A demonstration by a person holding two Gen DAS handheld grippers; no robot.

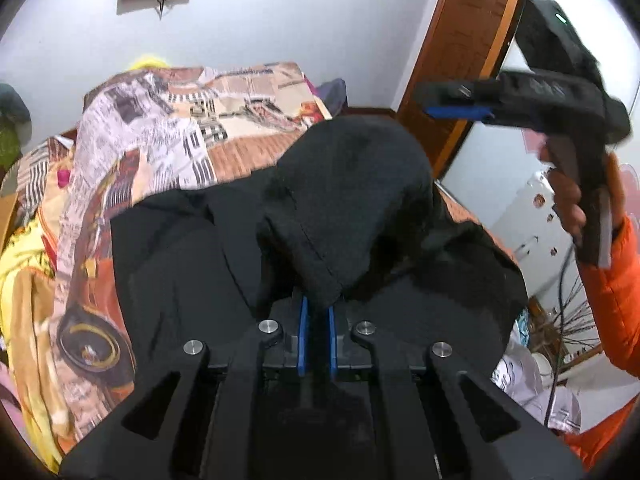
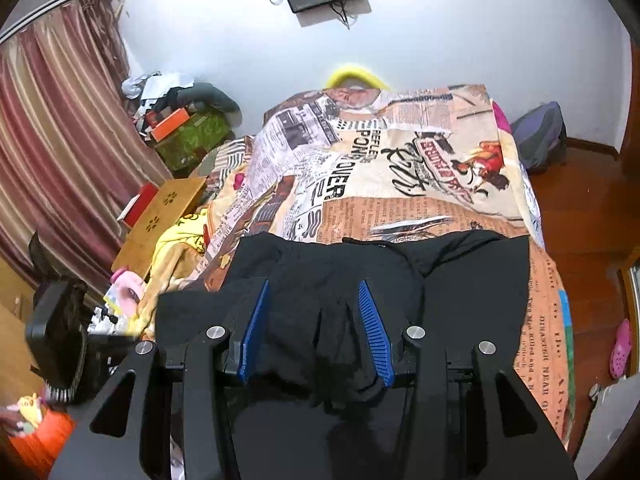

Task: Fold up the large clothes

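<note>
A large black garment (image 2: 460, 292) lies spread across the near end of a bed; it also shows in the left wrist view (image 1: 180, 264). My left gripper (image 1: 318, 308) is shut on a raised fold of the black garment (image 1: 344, 200), which bulges up above its blue pads. My right gripper (image 2: 316, 328) is open above the garment, blue pads wide apart, nothing between them. In the left wrist view the right gripper (image 1: 460, 102) is held up in the air at the upper right by a hand in an orange sleeve.
The bed carries a newspaper-print cover (image 2: 400, 168) and a yellow blanket (image 2: 176, 240) at its left. A wooden lap table (image 2: 160, 216) and cluttered boxes (image 2: 188, 132) stand left of the bed. A wooden door (image 1: 460, 40), red wood floor (image 2: 580, 220) and pink shoe (image 2: 620, 348) lie right.
</note>
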